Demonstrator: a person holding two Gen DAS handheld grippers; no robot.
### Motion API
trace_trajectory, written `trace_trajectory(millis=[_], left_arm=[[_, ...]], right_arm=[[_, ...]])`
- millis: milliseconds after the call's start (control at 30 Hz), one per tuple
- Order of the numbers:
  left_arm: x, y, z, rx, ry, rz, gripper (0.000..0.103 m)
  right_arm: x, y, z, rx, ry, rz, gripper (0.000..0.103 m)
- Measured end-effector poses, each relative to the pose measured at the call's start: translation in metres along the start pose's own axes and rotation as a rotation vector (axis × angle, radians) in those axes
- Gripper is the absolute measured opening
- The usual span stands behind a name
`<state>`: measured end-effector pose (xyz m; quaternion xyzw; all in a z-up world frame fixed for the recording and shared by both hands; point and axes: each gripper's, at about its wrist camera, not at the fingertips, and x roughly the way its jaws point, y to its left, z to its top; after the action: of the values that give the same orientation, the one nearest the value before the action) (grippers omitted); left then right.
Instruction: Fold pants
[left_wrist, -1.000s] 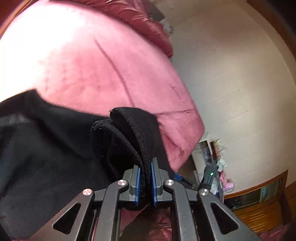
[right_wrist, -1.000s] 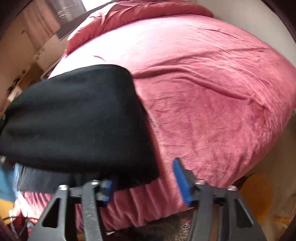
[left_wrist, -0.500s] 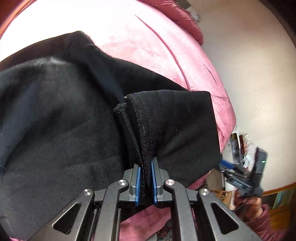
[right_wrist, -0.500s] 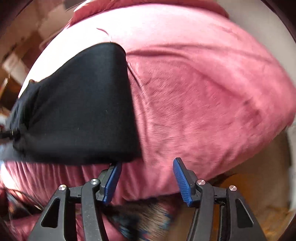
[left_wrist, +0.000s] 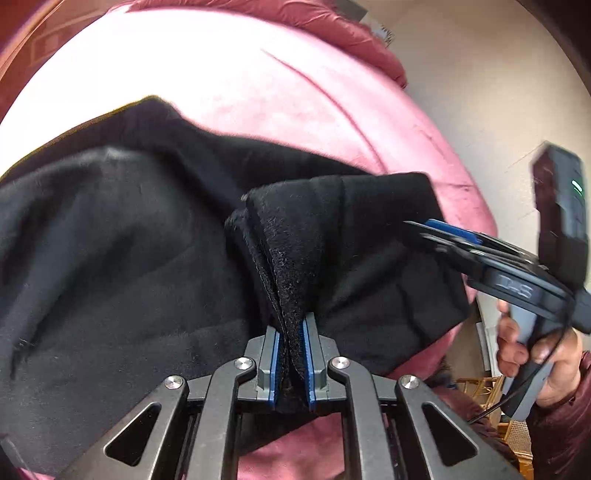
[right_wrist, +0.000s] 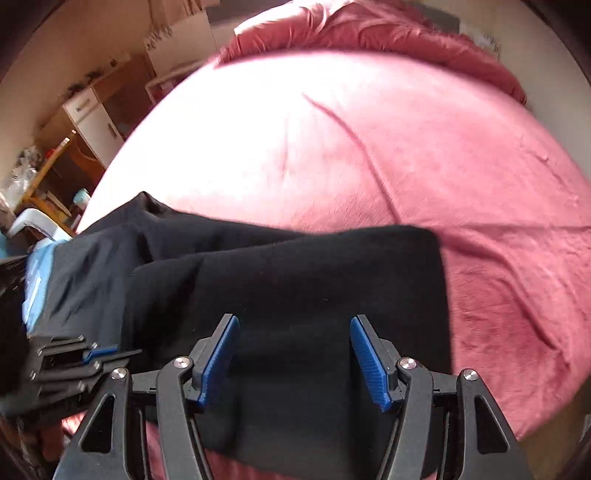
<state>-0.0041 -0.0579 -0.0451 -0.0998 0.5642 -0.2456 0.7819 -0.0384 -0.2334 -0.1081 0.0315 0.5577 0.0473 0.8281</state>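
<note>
Looking from the left wrist, the black pants (left_wrist: 129, 240) are seen spread on the pink bed (left_wrist: 258, 92). A bunched edge of them is pinched between the pads of the left hand-held gripper (left_wrist: 291, 354), whose jaws have just been opening slightly. In the right wrist view, the right hand-held gripper (right_wrist: 291, 358) is held above the folded pants, its jaws having just been opening, with nothing gripped.

The right tongs (right_wrist: 293, 360) have just been opening and now stand wide above the black pants (right_wrist: 280, 280), pads clear of the cloth. The folded end now lies on the pink bed (right_wrist: 480, 184). The left tongs (left_wrist: 291, 363), pinching the hem, have eased slightly apart.
</note>
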Motion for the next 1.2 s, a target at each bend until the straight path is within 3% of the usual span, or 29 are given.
trace_trajectory(millis=[67, 233, 300, 400, 600, 733, 833, 933, 1000, 1133, 1200], left_arm=[[0.001, -0.003, -0.003, 0.001, -0.005, 0.01, 0.014], [-0.007, -0.024, -0.011, 0.068, -0.042, 0.091, 0.018], [-0.006, -0.033, -0.015, 0.089, -0.053, 0.122, 0.018], [-0.011, -0.047, -0.016, 0.116, -0.077, 0.161, 0.018], [-0.034, -0.044, -0.019, 0.122, -0.117, 0.199, 0.018], [-0.047, -0.044, -0.023, 0.117, -0.149, 0.227, 0.018], [-0.055, -0.043, -0.027, 0.103, -0.16, 0.235, 0.019], [-0.056, -0.035, -0.031, 0.078, -0.155, 0.243, 0.019], [-0.054, -0.026, -0.034, 0.045, -0.141, 0.239, 0.019], [-0.053, -0.001, -0.042, -0.069, -0.118, 0.146, 0.021], [-0.057, 0.008, -0.047, -0.12, -0.121, 0.138, 0.022]], right_arm=[[0.026, -0.006, -0.005, -0.001, 0.012, -0.012, 0.068], [0.022, 0.011, -0.016, -0.039, -0.025, -0.045, 0.081], [0.022, 0.013, -0.019, -0.031, -0.03, -0.023, 0.092], [0.024, 0.022, -0.023, -0.063, -0.025, -0.043, 0.1], [0.021, 0.027, -0.032, -0.064, -0.071, -0.036, 0.103], [0.014, 0.036, -0.035, -0.078, -0.053, -0.063, 0.103], [0.008, 0.042, -0.031, -0.072, -0.065, -0.087, 0.101], [-0.01, 0.045, -0.027, -0.073, -0.092, -0.065, 0.085], [-0.025, 0.049, -0.031, -0.085, -0.106, -0.03, 0.075], [-0.046, 0.061, -0.038, -0.14, -0.097, 0.086, 0.069], [-0.05, 0.073, -0.039, -0.18, -0.085, 0.134, 0.063]])
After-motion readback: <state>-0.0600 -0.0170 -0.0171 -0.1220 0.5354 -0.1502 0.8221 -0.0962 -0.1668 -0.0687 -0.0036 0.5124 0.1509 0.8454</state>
